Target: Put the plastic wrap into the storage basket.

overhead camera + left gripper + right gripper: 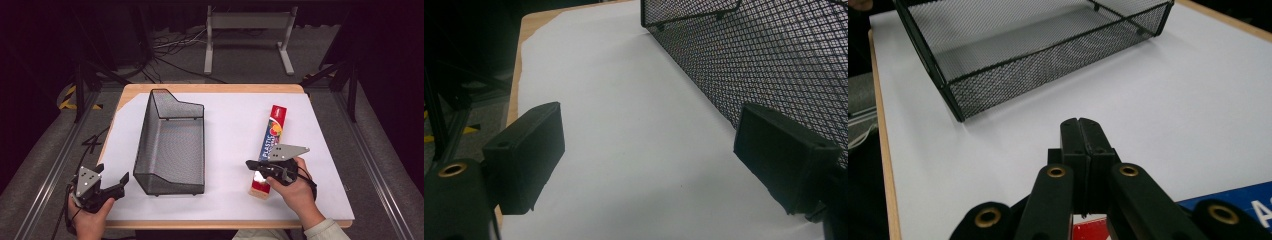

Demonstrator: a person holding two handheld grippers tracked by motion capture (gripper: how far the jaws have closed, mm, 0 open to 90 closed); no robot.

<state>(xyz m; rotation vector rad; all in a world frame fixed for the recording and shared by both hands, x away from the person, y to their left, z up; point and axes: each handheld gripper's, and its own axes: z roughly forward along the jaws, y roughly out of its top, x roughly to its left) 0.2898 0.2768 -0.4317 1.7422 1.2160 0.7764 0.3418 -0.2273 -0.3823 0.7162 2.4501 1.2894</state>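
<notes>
The plastic wrap box [270,145], long, narrow and red with a blue strip of lettering, lies flat on the white sheet [230,125] in the right half of the tabletop [131,89]. It runs from near the front edge obliquely toward the far right corner. In the right gripper view its red and blue face [1243,205] appears at the bottom edge, beneath my jaws.

My right gripper [250,164] hovers over the near end of the box, just beside its left long side, pointing left toward the basket. Its jaws are pressed together with nothing between them, as the right gripper view [1081,131] shows. I cannot tell whether it touches the box. My right hand [296,189] holds it from the front edge of the tabletop.

The black wire mesh basket [170,142] stands left of centre, its long axis running front to back, with a tall far wall and a low near end. It is well apart from the box.

My left gripper [112,175] sits at the front left corner of the tabletop, near the basket's near left corner. Its jaws are spread wide and hold nothing; in the left gripper view [649,150] they frame bare sheet, with the basket's mesh wall [769,65] just beside the right jaw. My left hand [90,215] grips it at the front edge.
</notes>
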